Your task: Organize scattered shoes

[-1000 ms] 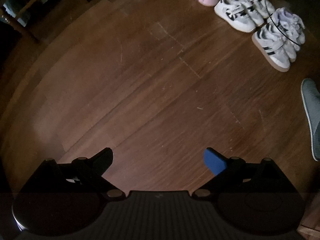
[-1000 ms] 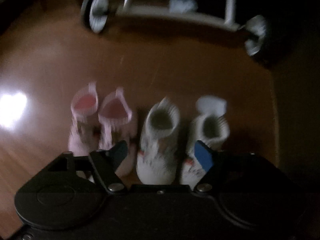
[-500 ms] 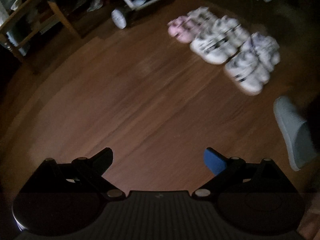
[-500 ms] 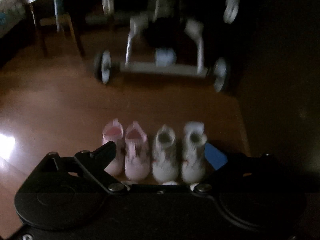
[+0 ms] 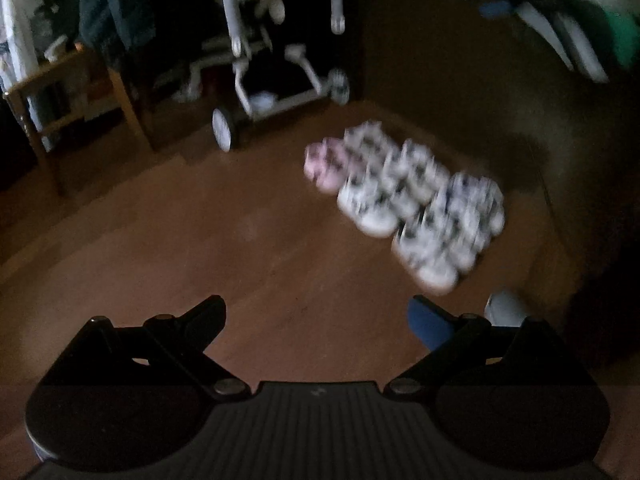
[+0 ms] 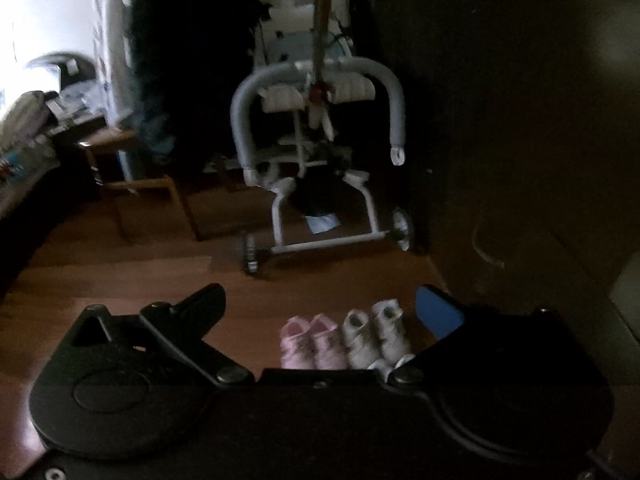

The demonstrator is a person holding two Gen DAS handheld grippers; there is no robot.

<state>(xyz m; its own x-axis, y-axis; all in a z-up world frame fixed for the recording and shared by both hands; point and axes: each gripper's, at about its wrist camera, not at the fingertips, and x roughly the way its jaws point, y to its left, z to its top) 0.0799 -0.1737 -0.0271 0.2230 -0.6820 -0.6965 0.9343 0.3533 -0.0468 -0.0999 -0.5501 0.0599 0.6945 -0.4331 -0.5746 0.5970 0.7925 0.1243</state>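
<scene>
Shoes stand in a tidy block on the brown wooden floor, paired side by side, just in front of the grey-framed stroller that serves as the landmark here. Nearest the stroller's wheels sits the pink pair, with a white pair touching it on the side toward the dark wall. In the left wrist view, further white pairs with dark markings continue the block away from the stroller, though blur hides their details. A pale grey slipper lies apart from the block, farther from the stroller, partly hidden behind the left gripper's blue-padded finger.

The left gripper hangs above bare floor, well away from the stroller, its jaws spread wide with nothing between them. The right gripper hovers above the pink and white pairs, facing the stroller; its jaws have just been opening and stand fully apart, touching no shoe.

Beside the stroller, on the side away from the wall, stands a wooden stool, with dark clothing hanging above it.
</scene>
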